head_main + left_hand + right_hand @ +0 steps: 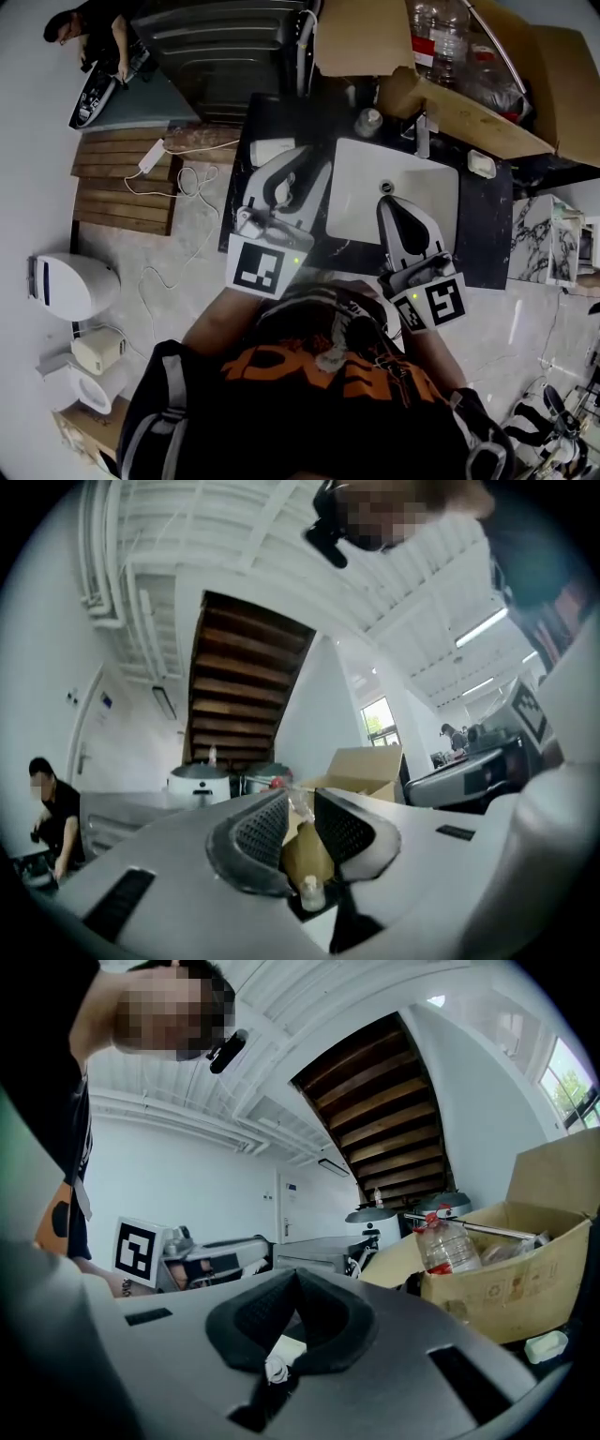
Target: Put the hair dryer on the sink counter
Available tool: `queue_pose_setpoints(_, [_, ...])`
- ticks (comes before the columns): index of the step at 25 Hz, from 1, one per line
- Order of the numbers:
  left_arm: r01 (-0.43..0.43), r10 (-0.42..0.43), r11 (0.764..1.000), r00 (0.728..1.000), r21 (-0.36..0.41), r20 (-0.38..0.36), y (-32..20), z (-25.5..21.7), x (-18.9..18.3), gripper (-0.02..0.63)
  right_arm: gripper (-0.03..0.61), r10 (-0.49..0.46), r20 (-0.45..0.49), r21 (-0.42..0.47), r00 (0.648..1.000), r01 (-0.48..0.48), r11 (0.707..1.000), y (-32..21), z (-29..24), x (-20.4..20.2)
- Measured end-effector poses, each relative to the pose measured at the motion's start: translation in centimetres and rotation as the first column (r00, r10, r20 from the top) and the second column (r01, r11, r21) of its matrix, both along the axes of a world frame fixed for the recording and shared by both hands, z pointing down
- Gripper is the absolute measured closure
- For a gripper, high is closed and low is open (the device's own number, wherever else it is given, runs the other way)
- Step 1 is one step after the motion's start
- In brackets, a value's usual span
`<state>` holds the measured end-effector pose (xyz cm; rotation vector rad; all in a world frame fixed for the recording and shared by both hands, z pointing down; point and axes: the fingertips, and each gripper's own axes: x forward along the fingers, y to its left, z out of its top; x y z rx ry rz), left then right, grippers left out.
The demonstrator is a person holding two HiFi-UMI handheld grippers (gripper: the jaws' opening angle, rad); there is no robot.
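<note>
I stand over a black sink counter (483, 234) with a white basin (361, 187) set in it. My left gripper (292, 173) hovers over the counter just left of the basin. Its jaws (298, 799) stand a narrow gap apart, with only the far cardboard box showing between them. My right gripper (392, 202) reaches over the basin's front right part. Its pads (295, 1274) meet at the tips and hold nothing. I cannot pick out a hair dryer in any view.
A faucet (422, 131), a small bottle (368, 120) and a white dish (481, 164) stand round the basin. A white block (272, 150) lies on the counter's left. A cardboard box (450, 103) with plastic bottles (441, 33) sits behind. A toilet (70, 286) and a power strip (150, 157) are on the floor at left.
</note>
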<state>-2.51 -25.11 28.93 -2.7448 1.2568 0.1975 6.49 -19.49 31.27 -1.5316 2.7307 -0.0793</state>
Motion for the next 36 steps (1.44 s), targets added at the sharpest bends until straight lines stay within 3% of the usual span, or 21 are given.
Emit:
queue_pose_setpoints(3, [0.017,-0.017,0.999,1.0,0.05,0.012,2.0,-1.3,0.0,0.569,0.563,0.0,0.007,0.019,1.0,0.0,1.0,0.1,-0.4,0.4])
queue_pose_setpoints(8, [0.004,-0.006,0.999,0.999,0.035,0.054,3.3,-1.3,0.6,0.589,0.563,-0.015,-0.003,0.048,1.0,0.015,0.999,0.3,-1.0,0.5])
queue_pose_setpoints(14, [-0.017,0.017,1.0,0.991,0.003,0.132,4.2,-0.4,1.1,0.591,0.564,-0.057,-0.052,0.078,0.997,0.061,0.995,1.1,-1.3,-0.7])
queue_pose_setpoints(18, [-0.033,0.035,0.999,0.996,-0.033,0.076,4.6,-0.5,1.1,0.591,0.564,-0.046,-0.036,0.069,0.998,0.049,0.996,1.3,-1.0,-0.5])
queue_pose_setpoints(23, [-0.027,0.027,1.0,0.983,-0.006,0.184,5.1,0.3,1.1,0.591,0.564,-0.049,-0.03,0.063,0.998,0.05,0.997,1.8,-0.8,-0.5])
queue_pose_setpoints(36, [-0.053,0.071,0.994,0.978,-0.098,0.195,6.8,5.2,2.1,0.591,0.565,-0.058,-0.019,0.067,0.998,0.059,0.996,2.6,-0.8,-0.7])
